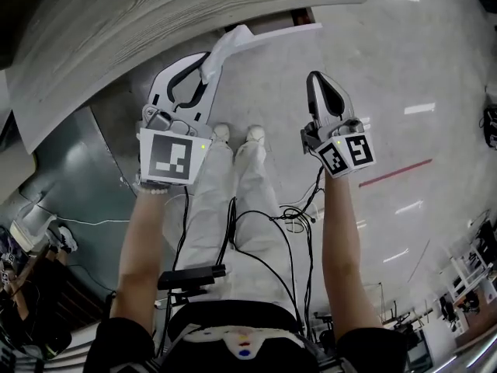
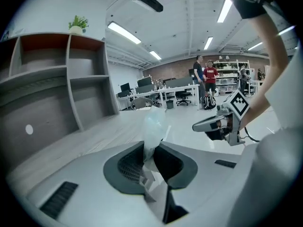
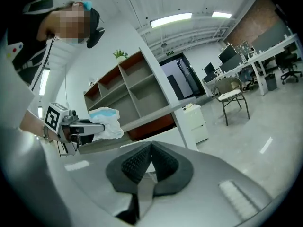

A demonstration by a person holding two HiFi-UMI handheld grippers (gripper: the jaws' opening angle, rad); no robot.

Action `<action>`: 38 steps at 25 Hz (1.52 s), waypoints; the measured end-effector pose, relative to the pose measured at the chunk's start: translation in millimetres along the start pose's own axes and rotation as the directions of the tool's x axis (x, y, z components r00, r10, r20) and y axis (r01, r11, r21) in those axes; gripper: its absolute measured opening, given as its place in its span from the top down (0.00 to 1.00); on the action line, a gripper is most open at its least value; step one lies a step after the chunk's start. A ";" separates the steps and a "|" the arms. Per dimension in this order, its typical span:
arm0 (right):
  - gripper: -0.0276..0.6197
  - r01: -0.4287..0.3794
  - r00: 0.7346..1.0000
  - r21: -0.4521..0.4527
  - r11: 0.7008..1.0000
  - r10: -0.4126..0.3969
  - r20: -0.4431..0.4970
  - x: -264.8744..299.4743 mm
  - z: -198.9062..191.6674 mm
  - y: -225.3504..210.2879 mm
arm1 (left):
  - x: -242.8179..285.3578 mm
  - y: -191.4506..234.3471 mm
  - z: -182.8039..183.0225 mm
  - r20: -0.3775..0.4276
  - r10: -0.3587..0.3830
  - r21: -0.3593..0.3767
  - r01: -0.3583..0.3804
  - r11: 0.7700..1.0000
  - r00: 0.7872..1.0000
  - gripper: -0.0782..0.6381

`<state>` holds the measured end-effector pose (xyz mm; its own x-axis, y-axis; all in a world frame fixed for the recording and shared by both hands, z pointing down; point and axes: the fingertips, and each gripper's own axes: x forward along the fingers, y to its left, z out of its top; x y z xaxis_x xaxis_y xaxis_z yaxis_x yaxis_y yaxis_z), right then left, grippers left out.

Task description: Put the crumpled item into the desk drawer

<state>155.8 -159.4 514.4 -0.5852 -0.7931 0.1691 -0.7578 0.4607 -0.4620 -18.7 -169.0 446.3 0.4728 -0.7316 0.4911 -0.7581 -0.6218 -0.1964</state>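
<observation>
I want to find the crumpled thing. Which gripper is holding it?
The left gripper, shut on the crumpled white item; the right gripper is shut and empty.

Left gripper point(image 1: 203, 74) grips crumpled item point(image 1: 230, 45); right gripper point(image 1: 316, 80) jaws together.

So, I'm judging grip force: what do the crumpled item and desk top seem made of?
Crumpled item: thin soft sheet, perhaps plastic film or tissue; whitish-blue, faintly translucent, creased. Desk top: probably pale wood-grain laminate, matt; streaky grain lines show.
</observation>
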 end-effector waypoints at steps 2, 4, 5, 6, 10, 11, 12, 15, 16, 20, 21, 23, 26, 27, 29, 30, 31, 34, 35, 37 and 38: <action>0.94 0.023 1.000 -0.016 1.000 -0.023 0.018 -9.6 13.3 2.6 | 4.7 1.6 0.7 -0.021 0.018 0.009 -0.018 1.000 1.000 0.81; 0.94 0.044 0.998 -0.023 0.999 -0.043 0.036 -18.2 24.4 5.0 | 11.8 1.9 -1.0 -0.055 0.020 0.017 -0.019 1.000 0.998 0.81; 0.94 0.052 0.998 -0.025 0.998 -0.051 0.044 -22.2 29.2 6.5 | 15.8 1.7 -1.8 -0.070 0.018 0.021 -0.017 1.000 0.997 0.81; 0.94 0.059 0.997 -0.027 0.998 -0.057 0.049 -26.1 33.4 7.9 | 20.0 1.2 -2.3 -0.084 0.017 0.027 -0.014 1.000 0.996 0.81; 0.94 0.082 0.995 -0.036 0.996 -0.080 0.056 -41.7 41.5 6.5 | 40.9 -4.1 -6.7 -0.166 0.018 0.100 -0.001 0.995 0.986 0.81; 0.94 0.088 0.995 -0.038 0.995 -0.086 0.055 -45.4 41.4 4.7 | 46.7 -6.3 -9.5 -0.190 0.020 0.130 0.005 0.992 0.982 0.81; 0.94 0.095 0.994 -0.040 0.995 -0.093 0.053 -48.9 40.6 2.9 | 52.1 -8.7 -12.6 -0.214 0.023 0.162 0.012 0.987 0.977 0.81; 0.94 0.111 0.993 -0.041 0.993 -0.109 0.048 -56.4 36.0 -1.1 | 65.7 -13.6 -21.8 -0.271 0.035 0.258 0.038 0.966 0.962 0.81; 0.94 0.116 0.992 -0.040 0.992 -0.114 0.048 -57.9 34.7 -2.6 | 70.0 -14.0 -24.0 -0.287 0.041 0.283 0.044 0.958 0.957 0.81; 0.94 0.133 0.990 -0.034 0.990 -0.132 0.043 -64.0 30.8 -9.3 | 86.1 -14.6 -29.7 -0.342 0.069 0.366 0.065 0.928 0.937 0.81; 0.94 0.136 0.990 -0.032 0.990 -0.135 0.042 -65.5 29.7 -10.3 | 89.3 -14.6 -30.9 -0.354 0.074 0.377 0.070 0.924 0.932 0.81; 0.94 0.142 0.989 -0.025 0.990 -0.141 0.041 -68.1 27.6 -11.4 | 94.6 -15.3 -33.0 -0.378 0.072 0.383 0.085 0.920 0.923 0.81; 0.94 0.146 0.989 -0.016 0.989 -0.145 0.040 -70.4 22.1 -11.2 | 99.6 -18.9 -38.8 -0.407 0.068 0.389 0.105 0.915 0.911 0.81; 0.94 0.146 0.989 -0.013 0.989 -0.145 0.041 -70.8 20.6 -11.1 | 100.8 -20.1 -40.9 -0.414 0.070 0.392 0.108 0.914 0.907 0.81; 0.94 0.147 0.988 -0.010 0.989 -0.146 0.040 -70.4 20.1 -10.1 | 102.6 -21.6 -42.2 -0.420 0.064 0.382 0.112 0.917 0.905 0.81; 0.94 0.147 0.988 -0.010 0.989 -0.146 0.040 -69.7 20.7 -9.3 | 103.3 -21.5 -41.6 -0.419 0.057 0.371 0.113 0.922 0.906 0.81; 0.94 0.147 0.988 -0.010 0.989 -0.146 0.040 -69.1 21.2 -8.6 | 103.9 -21.3 -40.7 -0.415 0.050 0.359 0.113 0.927 0.908 0.80; 0.94 0.150 0.988 -0.016 0.989 -0.150 0.039 -72.1 22.6 -7.4 | 103.5 -24.2 -36.1 -0.402 0.032 0.335 0.115 0.935 0.915 0.78; 0.94 0.151 0.988 -0.018 0.988 -0.151 0.038 -74.1 23.2 -7.0 | 102.4 -26.0 -34.4 -0.399 0.028 0.331 0.116 0.936 0.917 0.76; 0.94 0.153 0.988 -0.022 0.988 -0.152 0.036 -76.4 24.3 -5.3 | 100.0 -27.9 -32.7 -0.394 0.021 0.324 0.118 0.939 0.919 0.75; 0.94 0.153 0.988 -0.024 0.988 -0.152 0.036 -76.4 24.9 -3.9 | 98.9 -28.0 -32.5 -0.392 0.016 0.319 0.119 0.940 0.920 0.74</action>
<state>210.6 -110.5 481.7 -0.4523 -0.8676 0.2064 -0.8452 0.3431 -0.4099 34.6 -214.8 528.0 0.2465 -0.5736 0.7811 -0.5133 -0.7610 -0.3968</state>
